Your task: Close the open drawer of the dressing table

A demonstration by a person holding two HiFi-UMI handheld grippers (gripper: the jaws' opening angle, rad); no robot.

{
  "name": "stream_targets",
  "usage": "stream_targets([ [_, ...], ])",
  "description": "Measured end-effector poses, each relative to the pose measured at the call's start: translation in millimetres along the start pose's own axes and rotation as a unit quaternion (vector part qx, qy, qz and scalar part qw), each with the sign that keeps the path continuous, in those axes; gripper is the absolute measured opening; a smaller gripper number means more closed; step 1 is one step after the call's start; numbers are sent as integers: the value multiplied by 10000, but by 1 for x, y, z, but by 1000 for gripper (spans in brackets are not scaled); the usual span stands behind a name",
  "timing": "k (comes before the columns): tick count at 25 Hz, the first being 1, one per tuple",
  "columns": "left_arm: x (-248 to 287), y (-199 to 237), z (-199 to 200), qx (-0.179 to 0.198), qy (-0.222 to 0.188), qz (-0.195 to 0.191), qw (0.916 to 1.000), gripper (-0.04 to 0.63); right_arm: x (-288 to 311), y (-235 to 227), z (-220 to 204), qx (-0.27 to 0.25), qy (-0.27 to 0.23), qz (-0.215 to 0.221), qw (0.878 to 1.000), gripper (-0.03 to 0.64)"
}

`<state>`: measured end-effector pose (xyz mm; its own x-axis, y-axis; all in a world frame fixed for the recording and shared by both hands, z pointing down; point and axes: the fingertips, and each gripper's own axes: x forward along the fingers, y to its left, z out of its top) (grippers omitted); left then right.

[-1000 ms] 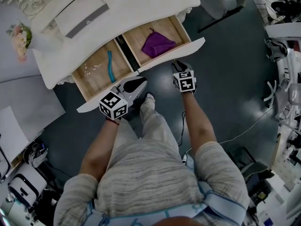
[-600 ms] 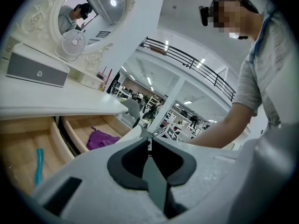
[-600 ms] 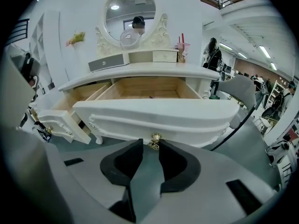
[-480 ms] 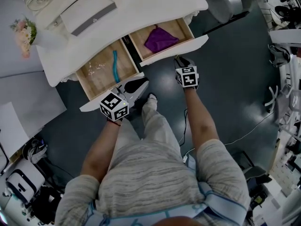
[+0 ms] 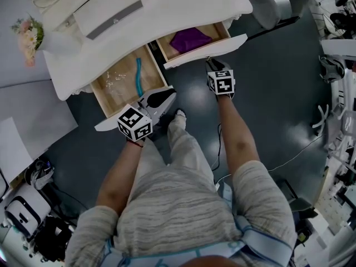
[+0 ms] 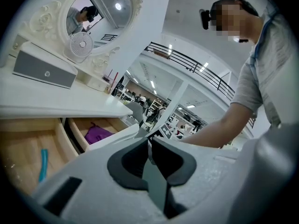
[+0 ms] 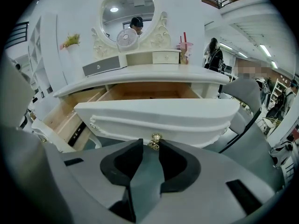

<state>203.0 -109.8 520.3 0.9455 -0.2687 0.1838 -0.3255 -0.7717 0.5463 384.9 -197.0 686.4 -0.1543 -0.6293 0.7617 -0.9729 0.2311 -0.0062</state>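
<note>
- Since a drawer like this shuts by a straight push on its front, I have the right gripper (image 7: 151,144) square on the gold knob (image 7: 154,138), with its jaws narrowed onto the knob at their tips.
- Just beyond those tips, the right drawer (image 7: 159,118) stands partly out from under the dressing table (image 5: 167,10), and a purple cloth (image 5: 191,39) lies inside.
- My left gripper (image 6: 149,141) has its jaws together with nothing between them. It hangs by the front of the left drawer (image 5: 119,85), which is wide open with a teal strip (image 5: 138,74) inside. I judge that the left gripper is parked there for its turn.
</note>
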Motion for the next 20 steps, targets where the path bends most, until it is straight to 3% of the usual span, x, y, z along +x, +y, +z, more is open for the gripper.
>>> stream_targets([
  [20,2,14,2,-184,-171,75,9997,37,41,-2,49,262,-201,86,9994,104],
])
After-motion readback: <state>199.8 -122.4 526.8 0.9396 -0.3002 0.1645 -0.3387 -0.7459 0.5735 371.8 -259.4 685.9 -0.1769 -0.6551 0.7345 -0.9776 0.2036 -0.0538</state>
